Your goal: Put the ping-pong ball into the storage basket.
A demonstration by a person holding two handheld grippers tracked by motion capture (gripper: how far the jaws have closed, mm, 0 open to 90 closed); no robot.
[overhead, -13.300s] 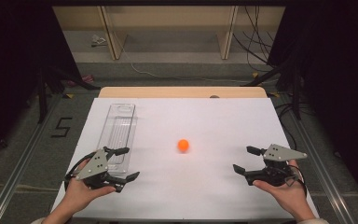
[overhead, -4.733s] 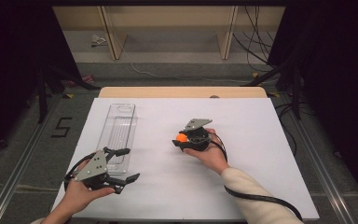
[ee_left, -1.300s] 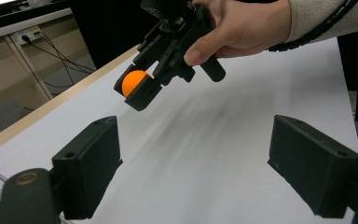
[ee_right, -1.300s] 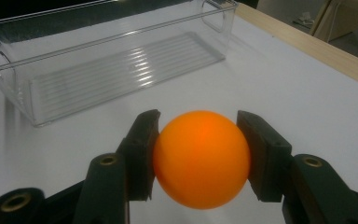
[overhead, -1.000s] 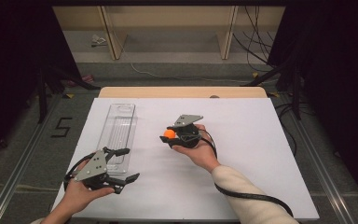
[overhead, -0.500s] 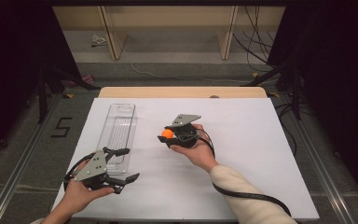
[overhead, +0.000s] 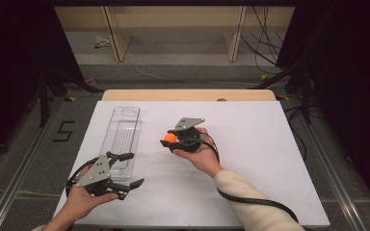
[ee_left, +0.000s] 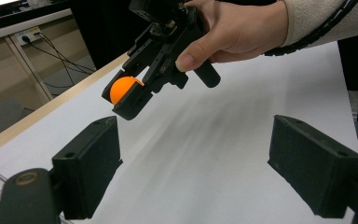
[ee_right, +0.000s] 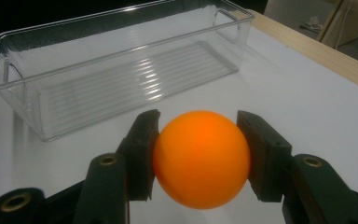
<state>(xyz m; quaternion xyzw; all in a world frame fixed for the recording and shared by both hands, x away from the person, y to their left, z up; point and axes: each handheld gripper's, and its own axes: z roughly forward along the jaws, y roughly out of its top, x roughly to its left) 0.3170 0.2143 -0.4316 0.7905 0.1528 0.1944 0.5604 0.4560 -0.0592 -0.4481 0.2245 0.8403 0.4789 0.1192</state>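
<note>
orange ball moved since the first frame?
Yes. The orange ball left its spot at table centre; now lifted in the right hand-held gripper, it sits closer to the clear bin on the left.

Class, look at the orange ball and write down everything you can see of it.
The small, smooth orange ball is round, plain and matte, plastic by its look, with no visible markings. It is clamped between the two black jaws of the right gripper, one pad on each side, and held above the white table. It faces the clear plastic tray, which lies just beyond it and apart from it.
</note>
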